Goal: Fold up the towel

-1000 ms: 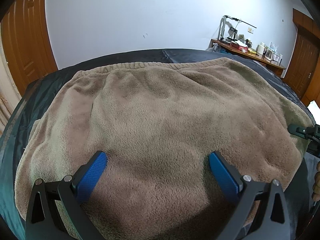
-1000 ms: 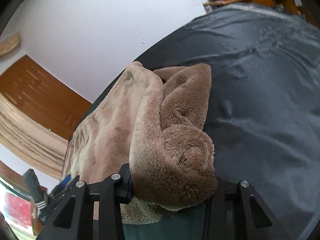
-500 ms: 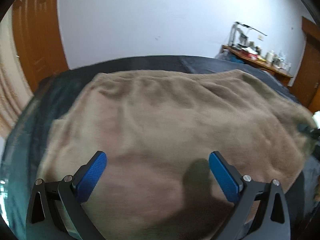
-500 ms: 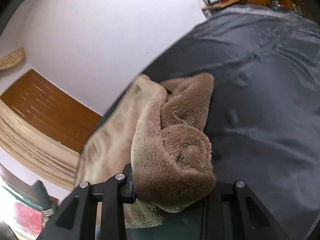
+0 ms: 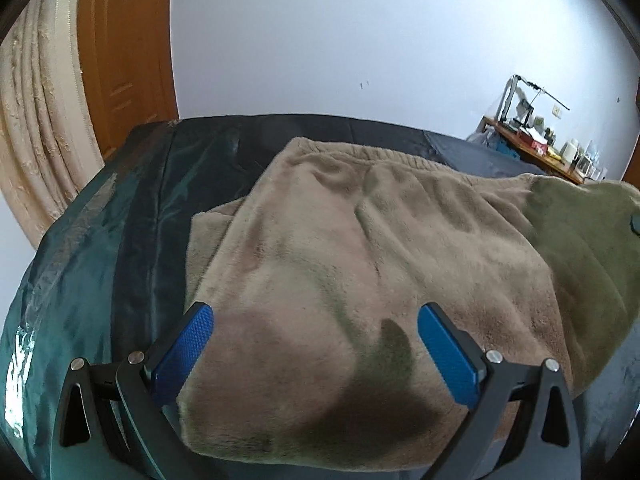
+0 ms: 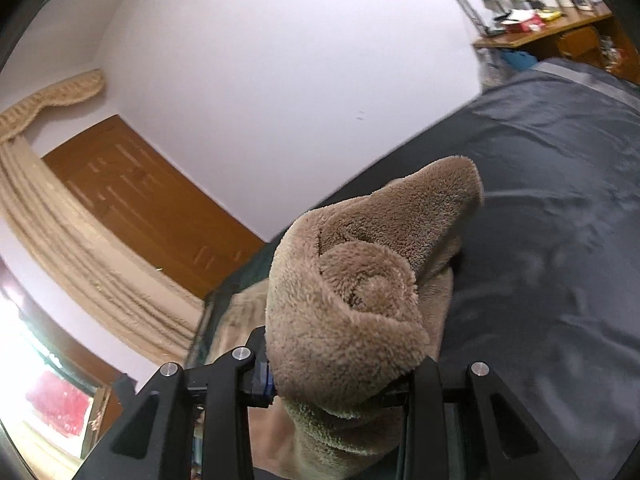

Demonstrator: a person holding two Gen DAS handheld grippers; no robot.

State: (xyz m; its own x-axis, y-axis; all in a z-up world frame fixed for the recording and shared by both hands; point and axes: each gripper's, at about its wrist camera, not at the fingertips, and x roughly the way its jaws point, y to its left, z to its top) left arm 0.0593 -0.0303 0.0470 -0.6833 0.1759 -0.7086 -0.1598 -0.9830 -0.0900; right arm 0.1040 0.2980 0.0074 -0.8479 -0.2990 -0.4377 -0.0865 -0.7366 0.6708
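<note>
Right wrist view: the right hand-held gripper [image 6: 340, 384] clamps a bunched corner of the fluffy beige towel [image 6: 360, 292] above the dark bed [image 6: 560, 240]. The left hand-held gripper [image 5: 316, 352] hovers agape over the towel's spread part; that thick wad could slip free if tugged.

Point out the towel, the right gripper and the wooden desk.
towel [image 5: 360, 264]: left wrist view, middle of its flat plush top.
right gripper [image 6: 336, 390]: right wrist view, between its fingertips, where a bunched towel corner is clamped.
wooden desk [image 6: 544, 30]: right wrist view, its cluttered top edge.
</note>
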